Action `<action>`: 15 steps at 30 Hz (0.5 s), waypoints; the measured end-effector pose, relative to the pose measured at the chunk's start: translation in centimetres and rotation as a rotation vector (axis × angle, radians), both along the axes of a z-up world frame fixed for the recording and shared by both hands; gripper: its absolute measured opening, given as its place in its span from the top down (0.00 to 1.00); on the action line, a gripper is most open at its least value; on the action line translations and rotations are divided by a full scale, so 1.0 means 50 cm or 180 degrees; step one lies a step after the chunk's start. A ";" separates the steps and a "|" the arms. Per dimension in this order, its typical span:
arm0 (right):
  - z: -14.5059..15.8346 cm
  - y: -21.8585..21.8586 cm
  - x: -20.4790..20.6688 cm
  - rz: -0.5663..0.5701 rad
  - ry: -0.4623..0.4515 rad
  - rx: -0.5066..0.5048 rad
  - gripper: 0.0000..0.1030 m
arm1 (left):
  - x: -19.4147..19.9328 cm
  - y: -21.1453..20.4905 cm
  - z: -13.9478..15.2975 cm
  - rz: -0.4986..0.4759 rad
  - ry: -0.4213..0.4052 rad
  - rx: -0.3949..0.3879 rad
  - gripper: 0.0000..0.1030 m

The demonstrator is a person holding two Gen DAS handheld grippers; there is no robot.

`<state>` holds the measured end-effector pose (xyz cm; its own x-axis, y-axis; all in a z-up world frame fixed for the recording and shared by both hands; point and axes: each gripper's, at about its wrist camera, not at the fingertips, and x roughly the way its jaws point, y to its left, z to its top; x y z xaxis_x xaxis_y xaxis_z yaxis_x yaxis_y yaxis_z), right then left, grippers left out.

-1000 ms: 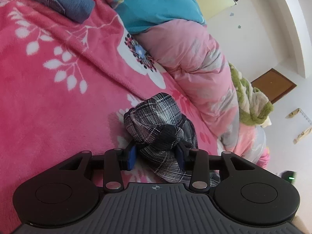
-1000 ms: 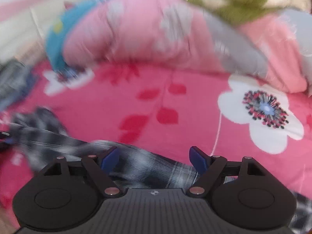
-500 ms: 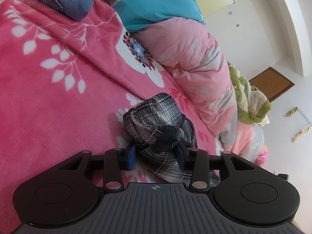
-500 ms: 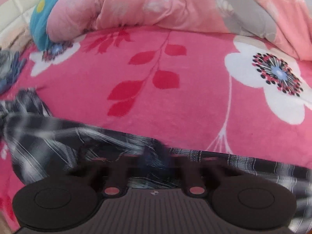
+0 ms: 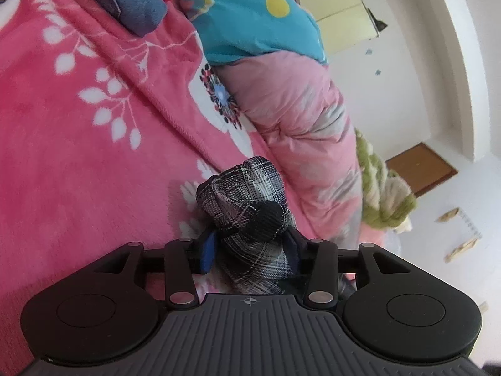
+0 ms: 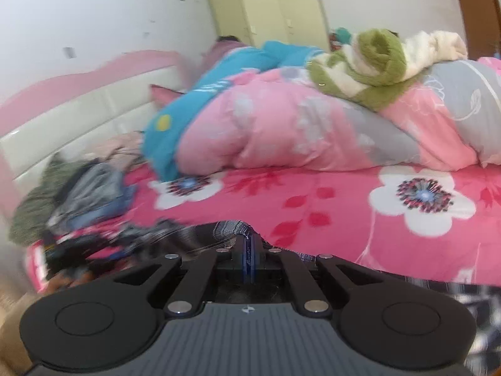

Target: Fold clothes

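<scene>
Our left claw [image 5: 252, 247] points low along the bed, its jaws closed part-way around a bunched wad of the plaid garment [image 5: 250, 206], which bulges up between the blue pads [image 5: 207, 252] and rests on the blanket [image 5: 78, 163]. Our right claw [image 6: 249, 250] is held nearly level just above the bed, its pads pressed flat together with a thin edge of the same plaid cloth [image 6: 230, 229] pinched between them — the fabric trails off toward the left and lower right of that view, though motion blur hides its lie there. The garment lies on the near part of the bed, stretched between our two claws. The blanket is bright pink fleece with white flowers and red leaves. Behind it lies a rolled pink duvet [image 6: 281, 128] with a turquoise pillow [image 5: 253, 15] at one end and a green-and-cream plush throw [image 6: 375, 62] on top. Folded jeans [image 5: 125, 3] sit near the headboard [image 6: 81, 109]. Pale yellow wardrobes [image 6: 266, 9] stand against the white wall.
</scene>
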<state>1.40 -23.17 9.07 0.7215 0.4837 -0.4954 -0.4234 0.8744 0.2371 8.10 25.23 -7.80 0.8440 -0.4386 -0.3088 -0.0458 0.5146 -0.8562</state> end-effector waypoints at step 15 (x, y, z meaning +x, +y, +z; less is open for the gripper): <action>-0.223 0.136 -0.149 0.0742 0.0878 -0.0900 0.95 | -0.031 0.011 0.005 0.0079 -0.0110 0.0014 0.55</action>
<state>-6.05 -16.35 -2.08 0.4322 0.4357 -0.7896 -0.5709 0.8099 0.1344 6.56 25.77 -7.54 0.8649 -0.4159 -0.2811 -0.0291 0.5175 -0.8552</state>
